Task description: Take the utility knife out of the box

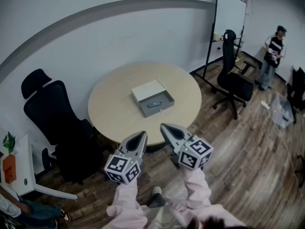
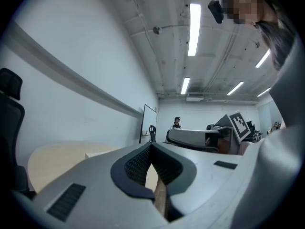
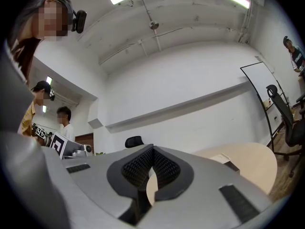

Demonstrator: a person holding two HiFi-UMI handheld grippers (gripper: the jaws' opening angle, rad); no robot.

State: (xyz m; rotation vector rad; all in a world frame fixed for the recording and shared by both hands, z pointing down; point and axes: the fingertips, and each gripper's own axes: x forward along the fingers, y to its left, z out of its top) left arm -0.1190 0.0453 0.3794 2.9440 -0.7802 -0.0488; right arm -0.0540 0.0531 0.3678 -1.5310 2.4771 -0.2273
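Sleeves (image 1: 127, 199) in pink come up from the bottom edge, cut off there, and carry both tools level in front of the body. The left tool (image 1: 141, 137) has its jaws pressed together at the tips with nothing between them. The right tool (image 1: 166, 129) is the same, closed and empty. Held so, short of the counter's near rim, they look set for an approach rather than a grasp: the jaws would have to part before either could take anything. They point toward the middle of the counter (image 1: 112, 106), where the box (image 1: 159, 109) sits. It stands open, its grey tray bare to above, so I judge that no cover needs shifting first. The knife (image 1: 153, 104) lies inside that tray, well apart from both tools.

Hard to read: from the head view the knife is only a small dark sliver, and I cannot tell which end is the handle. The pale half behind the tray may be a lid or an outer shell — too small to say. In both gripper views the tools' own bodies block the tray; only a pale corner of the box shows past them, and the knife not at all. Farther off, a black chair (image 1: 52, 111) stands beside the counter, then a whiteboard (image 1: 230, 15) and a person (image 1: 273, 51) near the far wall.
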